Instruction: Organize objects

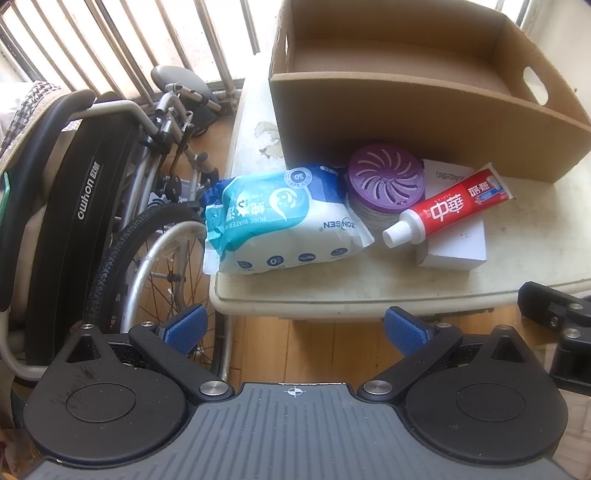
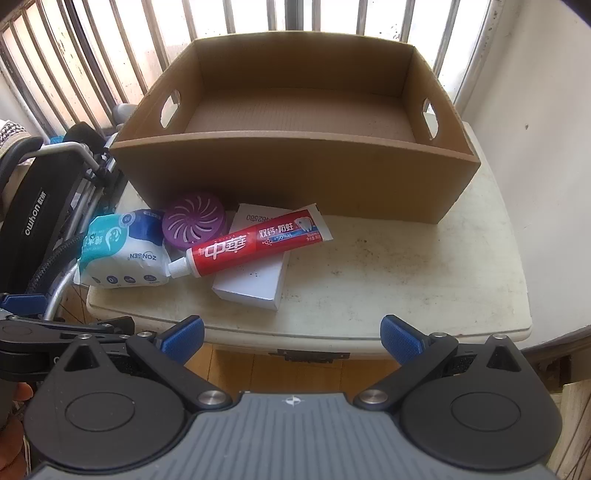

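An empty cardboard box (image 2: 295, 173) with handle holes stands at the back of a small cream table (image 2: 406, 280); it also shows in the left wrist view (image 1: 424, 122). In front of it lie a wet-wipes pack (image 1: 284, 218) (image 2: 122, 254), a purple round air freshener (image 1: 386, 184) (image 2: 192, 221), and a red toothpaste tube (image 1: 450, 205) (image 2: 251, 243) resting on a white box (image 1: 454, 243) (image 2: 255, 280). My left gripper (image 1: 295, 328) and my right gripper (image 2: 291, 339) are both open and empty, held before the table's front edge.
A folded wheelchair (image 1: 85, 206) (image 2: 40, 206) stands close to the table's left side. A barred window (image 2: 258, 22) is behind the box and a white wall (image 2: 535, 147) is at the right. The floor (image 1: 314, 354) is wood.
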`<state>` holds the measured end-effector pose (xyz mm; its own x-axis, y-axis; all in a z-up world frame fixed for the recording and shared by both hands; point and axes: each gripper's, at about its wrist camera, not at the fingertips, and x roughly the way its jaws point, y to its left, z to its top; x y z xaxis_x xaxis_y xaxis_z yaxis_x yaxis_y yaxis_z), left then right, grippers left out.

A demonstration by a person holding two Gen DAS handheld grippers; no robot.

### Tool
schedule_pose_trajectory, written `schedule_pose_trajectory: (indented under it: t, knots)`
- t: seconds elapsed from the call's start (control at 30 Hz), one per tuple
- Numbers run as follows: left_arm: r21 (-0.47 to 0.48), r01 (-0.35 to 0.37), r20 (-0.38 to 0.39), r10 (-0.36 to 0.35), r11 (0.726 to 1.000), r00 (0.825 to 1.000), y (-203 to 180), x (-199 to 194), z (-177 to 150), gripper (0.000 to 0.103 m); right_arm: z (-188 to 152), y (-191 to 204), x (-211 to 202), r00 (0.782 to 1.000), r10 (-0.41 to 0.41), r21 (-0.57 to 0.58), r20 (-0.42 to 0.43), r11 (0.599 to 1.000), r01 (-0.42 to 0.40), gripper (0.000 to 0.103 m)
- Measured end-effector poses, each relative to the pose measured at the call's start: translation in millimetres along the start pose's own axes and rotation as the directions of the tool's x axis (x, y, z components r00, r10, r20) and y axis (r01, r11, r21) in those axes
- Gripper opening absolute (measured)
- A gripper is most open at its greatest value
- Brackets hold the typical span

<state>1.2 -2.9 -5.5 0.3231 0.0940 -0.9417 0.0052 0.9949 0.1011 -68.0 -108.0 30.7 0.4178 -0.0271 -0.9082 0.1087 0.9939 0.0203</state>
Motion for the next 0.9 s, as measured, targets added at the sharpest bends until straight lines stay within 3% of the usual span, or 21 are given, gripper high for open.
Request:
schedule_pose_trajectory:
  t: [0.6,0.9]
  knots:
    - [0.008,-0.002,-0.007,0.002,1.0,1.0,3.9,2.5,-2.1,0.102,0.3,4.2,4.5,1.0,-0.004,-0.012,-0.017,1.0,0.004,0.103]
    - [0.07,0.016,-0.007,-0.015,0.997,1.0,4.2,5.0,-2.7,0.102,0.3,5.9,5.4,1.0,-0.004,-0.013,-0.02,1.0,0.004,0.103]
